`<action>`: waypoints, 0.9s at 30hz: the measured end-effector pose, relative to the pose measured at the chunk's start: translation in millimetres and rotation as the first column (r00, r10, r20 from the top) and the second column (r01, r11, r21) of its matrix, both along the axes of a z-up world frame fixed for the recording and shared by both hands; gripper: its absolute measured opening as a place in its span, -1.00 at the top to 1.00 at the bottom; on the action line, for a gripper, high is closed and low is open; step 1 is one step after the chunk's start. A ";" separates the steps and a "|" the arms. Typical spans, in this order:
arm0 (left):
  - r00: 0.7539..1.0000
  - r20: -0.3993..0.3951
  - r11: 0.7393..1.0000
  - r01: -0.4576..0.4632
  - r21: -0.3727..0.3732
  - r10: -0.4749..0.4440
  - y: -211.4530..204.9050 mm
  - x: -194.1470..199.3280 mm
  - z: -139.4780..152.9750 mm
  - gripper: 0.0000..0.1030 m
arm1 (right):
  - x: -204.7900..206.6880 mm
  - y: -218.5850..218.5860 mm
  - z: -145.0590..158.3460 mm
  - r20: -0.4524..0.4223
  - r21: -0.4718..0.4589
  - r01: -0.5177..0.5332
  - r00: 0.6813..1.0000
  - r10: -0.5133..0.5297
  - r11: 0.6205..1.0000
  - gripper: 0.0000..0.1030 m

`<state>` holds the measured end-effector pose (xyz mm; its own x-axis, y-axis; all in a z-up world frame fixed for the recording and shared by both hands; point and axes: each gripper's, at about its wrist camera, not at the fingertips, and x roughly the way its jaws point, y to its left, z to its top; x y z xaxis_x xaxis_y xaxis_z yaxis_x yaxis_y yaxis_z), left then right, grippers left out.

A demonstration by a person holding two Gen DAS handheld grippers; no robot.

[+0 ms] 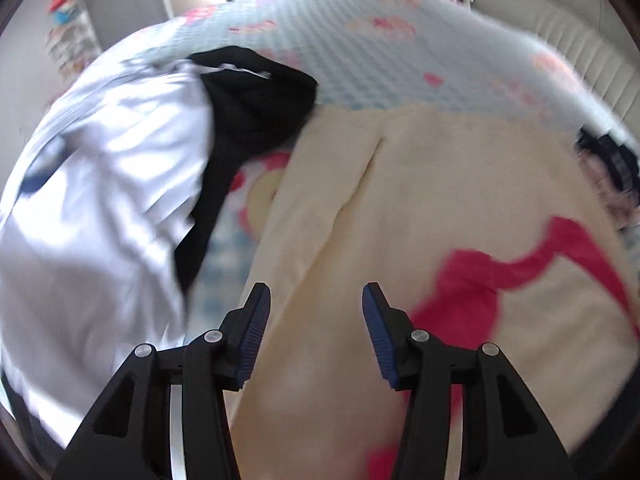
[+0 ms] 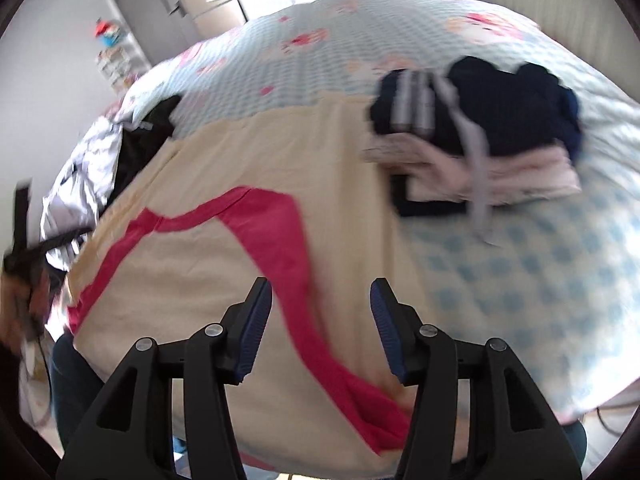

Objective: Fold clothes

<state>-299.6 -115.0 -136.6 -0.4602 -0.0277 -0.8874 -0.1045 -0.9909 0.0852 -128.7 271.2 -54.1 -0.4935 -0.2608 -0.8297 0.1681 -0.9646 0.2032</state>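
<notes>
A cream garment with red trim [image 1: 432, 200] lies spread on the bed; it also shows in the right wrist view [image 2: 224, 208]. My left gripper [image 1: 316, 300] is open and empty, just above the garment's left part. My right gripper [image 2: 320, 296] is open and empty, above the garment's red trim [image 2: 288, 240] near the bed's front edge. The left gripper also shows, blurred, at the far left of the right wrist view [image 2: 20, 240].
A white garment [image 1: 104, 184] and a black one [image 1: 248, 120] lie heaped to the left. A stack of folded clothes [image 2: 480, 148], dark blue on top of pink, sits on the right. The bed [image 1: 360, 40] has a blue checked cover. A padded headboard [image 1: 560, 32] stands at the right.
</notes>
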 end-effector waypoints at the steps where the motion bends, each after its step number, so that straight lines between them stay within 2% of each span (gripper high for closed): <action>1: 1.000 0.026 0.998 0.008 -0.058 -0.006 8.1 -11.9 -11.1 0.03 | -2.8 -7.0 -2.9 0.006 0.007 -0.011 1.000 0.011 1.000 -0.05; 3: 0.998 0.061 0.972 -0.001 -0.234 0.016 17.7 -39.1 -32.0 0.04 | -8.8 -20.0 -11.5 0.033 -0.002 -0.035 0.999 0.035 0.999 -0.08; 4: 0.999 0.047 0.950 0.003 -0.311 0.012 16.8 -50.5 -34.8 0.04 | -11.8 -25.2 -15.9 0.047 -0.007 -0.043 0.998 0.044 0.999 -0.08; 6: 0.998 -0.027 0.916 -0.068 -0.396 0.062 -3.3 -65.6 -21.7 0.04 | -17.4 -36.0 -23.9 0.076 0.003 -0.068 0.995 0.068 0.998 -0.08; 8: 0.979 -0.084 0.919 -0.204 -0.338 0.186 -44.6 -69.9 0.6 0.01 | -21.0 -42.7 -29.4 0.083 0.044 -0.081 0.994 0.077 0.996 -0.08; 9: 0.970 -0.079 0.938 -0.242 -0.248 0.230 -62.0 -65.7 7.6 0.00 | -22.0 -43.2 -30.2 0.078 0.063 -0.080 0.994 0.075 0.995 -0.09; 11: 0.949 -0.061 0.947 -0.313 -0.074 0.309 -94.8 -56.8 21.3 0.00 | -23.9 -35.5 -29.7 0.080 0.066 -0.050 0.996 0.045 0.997 -0.12; 16: 0.937 -0.129 0.946 -0.322 0.039 0.324 -92.8 -19.9 46.5 -0.01 | -23.8 -5.5 -19.3 0.060 0.089 0.040 0.997 -0.046 0.995 -0.16; 19: 0.927 -0.141 0.931 -0.323 0.167 0.347 -93.2 7.1 61.1 -0.02 | -14.1 17.3 -11.3 0.045 0.103 0.112 0.992 -0.117 0.988 -0.22; 21: 0.935 -0.120 0.916 -0.293 0.273 0.335 -84.4 30.7 65.4 -0.06 | -3.0 31.0 -7.6 0.053 0.062 0.144 0.988 -0.148 0.988 -0.23; 24: 0.976 -0.059 0.884 -0.164 0.437 0.210 -53.8 69.2 59.4 -0.08 | 16.8 43.3 -8.0 0.080 0.002 0.159 0.984 -0.158 0.987 -0.25; 27: 0.994 -0.060 0.898 -0.053 0.437 0.088 -13.0 112.6 47.1 -0.08 | 35.4 47.2 -15.9 0.114 -0.030 0.158 0.981 -0.154 0.987 -0.25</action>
<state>-187.0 -128.0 -89.4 -0.5379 0.3172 -0.7810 -0.0433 -0.9357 -0.3502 -93.3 318.4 -70.0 -0.4356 -0.2206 -0.8727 -0.0098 -0.9683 0.2497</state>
